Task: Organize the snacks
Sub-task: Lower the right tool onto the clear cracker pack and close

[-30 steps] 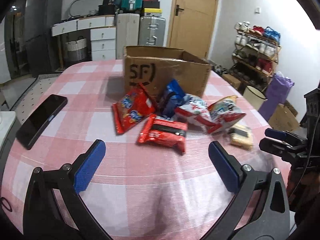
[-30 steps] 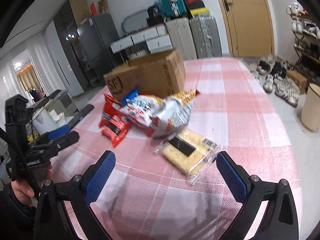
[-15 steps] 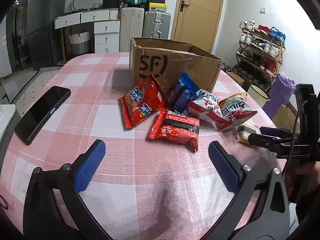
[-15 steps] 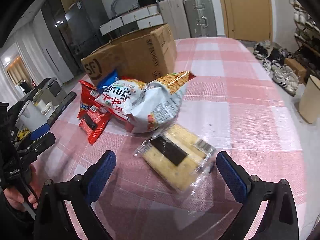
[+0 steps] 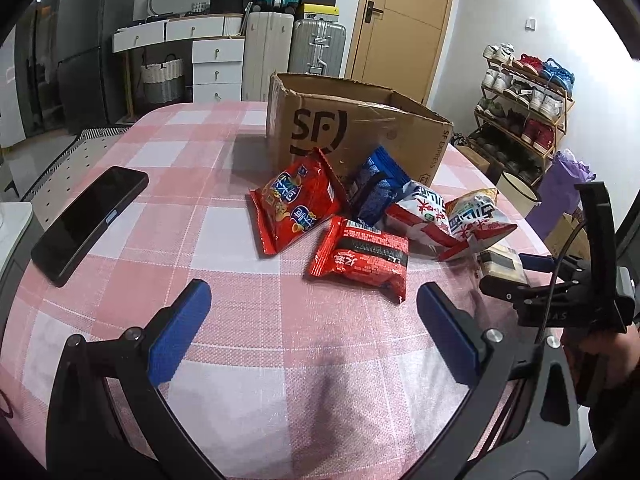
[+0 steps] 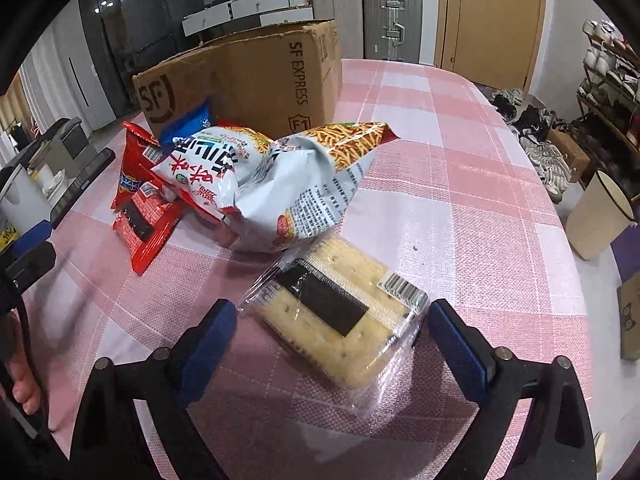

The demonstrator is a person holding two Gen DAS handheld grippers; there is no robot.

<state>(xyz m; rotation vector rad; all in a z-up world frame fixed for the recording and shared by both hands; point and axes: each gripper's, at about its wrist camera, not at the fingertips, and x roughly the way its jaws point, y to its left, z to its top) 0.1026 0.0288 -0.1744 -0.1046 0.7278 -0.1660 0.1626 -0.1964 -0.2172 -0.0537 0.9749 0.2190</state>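
Fingers of right gripper [image 6: 330, 336] spread wide, straddling cracker pack [image 6: 340, 312] on checked tablecloth [image 6: 460, 208]; contact unclear. Left gripper [image 5: 312, 332] open over bare cloth. Snack bags [image 5: 360, 216] heaped before cardboard box [image 5: 352, 128]. Phone [image 5: 88, 220] well apart.

A pink-checked surface [image 5: 168, 208] carried a cardboard box [image 5: 352, 136] toward its far edge, snack bags [image 5: 296, 204] before it, a cracker pack [image 6: 340, 316] near the right edge, a phone [image 5: 90, 218] at the left edge.
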